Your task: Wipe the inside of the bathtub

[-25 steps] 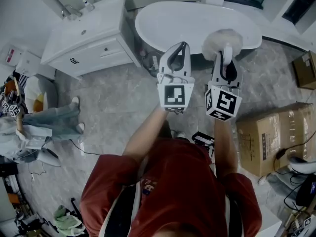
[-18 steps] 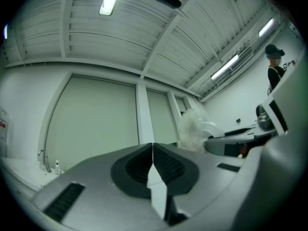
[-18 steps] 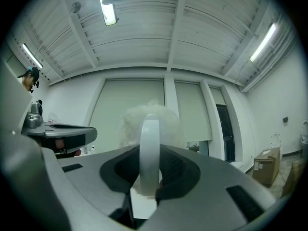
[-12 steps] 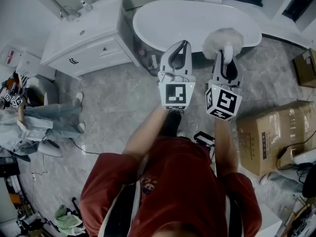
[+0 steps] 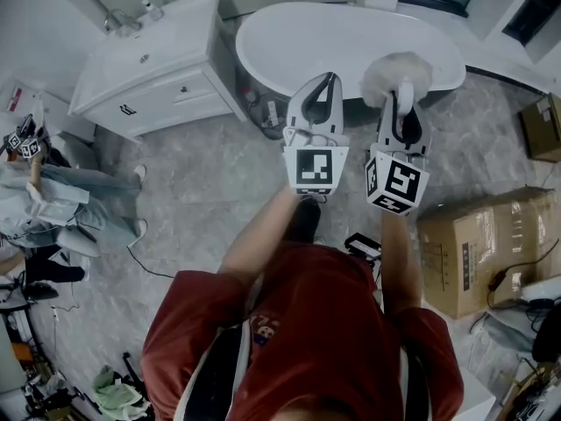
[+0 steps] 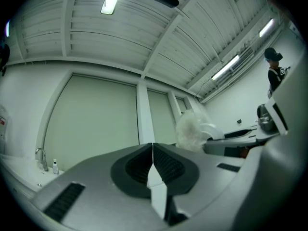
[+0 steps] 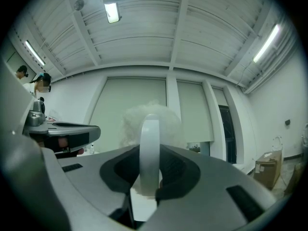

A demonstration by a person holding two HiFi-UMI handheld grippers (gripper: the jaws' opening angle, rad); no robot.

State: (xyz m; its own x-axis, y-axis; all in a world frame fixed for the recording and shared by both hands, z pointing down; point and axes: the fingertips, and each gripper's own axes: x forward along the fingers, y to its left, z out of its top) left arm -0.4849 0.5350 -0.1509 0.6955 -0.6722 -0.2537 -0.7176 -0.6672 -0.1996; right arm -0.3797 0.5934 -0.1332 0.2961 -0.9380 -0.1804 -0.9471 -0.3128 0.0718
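The white oval bathtub [image 5: 289, 33] stands at the top of the head view. I hold both grippers upright in front of me, near its front rim. My right gripper [image 5: 403, 90] is shut on the white handle [image 7: 149, 148] of a fluffy white duster [image 5: 394, 74], whose head pokes up above the jaws [image 7: 144, 119]. My left gripper [image 5: 326, 82] is shut with its jaws pressed together and nothing between them [image 6: 153, 150]. From the left gripper view the duster [image 6: 190, 131] shows to the right.
A white vanity with a sink and tap [image 5: 149, 60] stands left of the tub. Cardboard boxes [image 5: 482, 244] sit on the floor at right. A seated person [image 5: 61, 209] is at far left, with cables and clutter on the grey tiled floor.
Both grippers have stayed almost still, raised before the tub. The person at the left edge has shifted about.
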